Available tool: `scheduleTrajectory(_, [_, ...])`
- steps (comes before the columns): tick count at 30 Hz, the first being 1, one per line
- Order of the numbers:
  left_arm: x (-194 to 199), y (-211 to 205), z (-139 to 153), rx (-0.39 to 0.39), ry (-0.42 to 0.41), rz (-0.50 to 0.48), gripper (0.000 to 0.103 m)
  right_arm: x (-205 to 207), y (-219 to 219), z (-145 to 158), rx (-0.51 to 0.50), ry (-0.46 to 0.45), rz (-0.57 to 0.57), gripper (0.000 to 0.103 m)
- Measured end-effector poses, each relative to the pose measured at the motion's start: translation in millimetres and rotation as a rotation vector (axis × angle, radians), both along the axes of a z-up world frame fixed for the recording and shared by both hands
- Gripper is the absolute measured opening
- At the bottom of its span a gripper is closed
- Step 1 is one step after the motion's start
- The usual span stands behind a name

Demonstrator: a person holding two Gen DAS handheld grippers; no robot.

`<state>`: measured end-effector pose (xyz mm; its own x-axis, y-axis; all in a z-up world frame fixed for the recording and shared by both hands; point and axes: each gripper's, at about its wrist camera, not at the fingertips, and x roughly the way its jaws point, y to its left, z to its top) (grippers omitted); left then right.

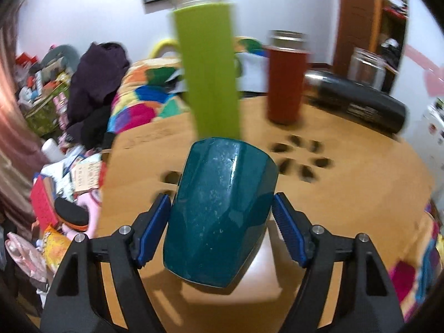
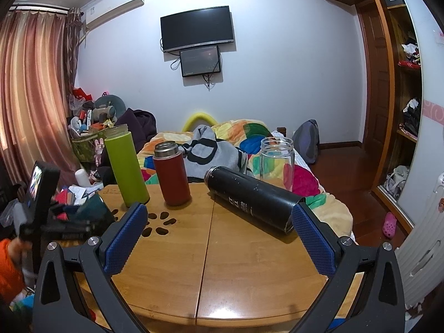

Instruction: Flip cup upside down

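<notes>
A round wooden table [image 2: 249, 263] fills the foreground in both views, with a seam down its middle and a flower-shaped ring of dark cut-outs [image 2: 159, 223] near its left side. A wardrobe [image 2: 394, 83] stands at the right edge of the right wrist view; its black top panel reads "Fillo". A black flask [image 2: 251, 201] lies on its side on the table, with white lettering on its body too small to read. Upright behind it stand a green bottle [image 2: 126, 165], a red bottle [image 2: 172, 174] and a clear glass jar [image 2: 277, 159].

The teal cup [image 1: 222, 211] sits between the blue pads of the left gripper [image 1: 220, 227], its closed, narrower end pointing away from the camera and its wide rim towards it; whether it touches the table cannot be told. The left pad touches the cup and a sliver of gap shows at the right pad, so whether the cup is gripped cannot be told. The right gripper [image 2: 219, 238] hangs over the table with its jaws spread wide, holding nothing.
</notes>
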<state>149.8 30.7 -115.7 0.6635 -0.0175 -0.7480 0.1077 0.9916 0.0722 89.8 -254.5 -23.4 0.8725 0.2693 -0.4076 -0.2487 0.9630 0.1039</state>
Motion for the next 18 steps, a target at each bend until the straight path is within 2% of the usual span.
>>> scheduleTrajectory(5, [-20, -55, 1, 0.046, -0.048, -0.09, 0.075, -3, -2, -2, 0.0, 0.003, -0.005, 0.103])
scheduleTrajectory(10, [-26, -96, 2, 0.041, -0.07, -0.148, 0.075, -8, -8, -5, 0.005, 0.009, -0.012, 0.103])
scheduleTrajectory(18, [-26, -112, 0, 0.022, -0.067, -0.154, 0.075, -10, -11, -9, 0.004, 0.024, -0.015, 0.103])
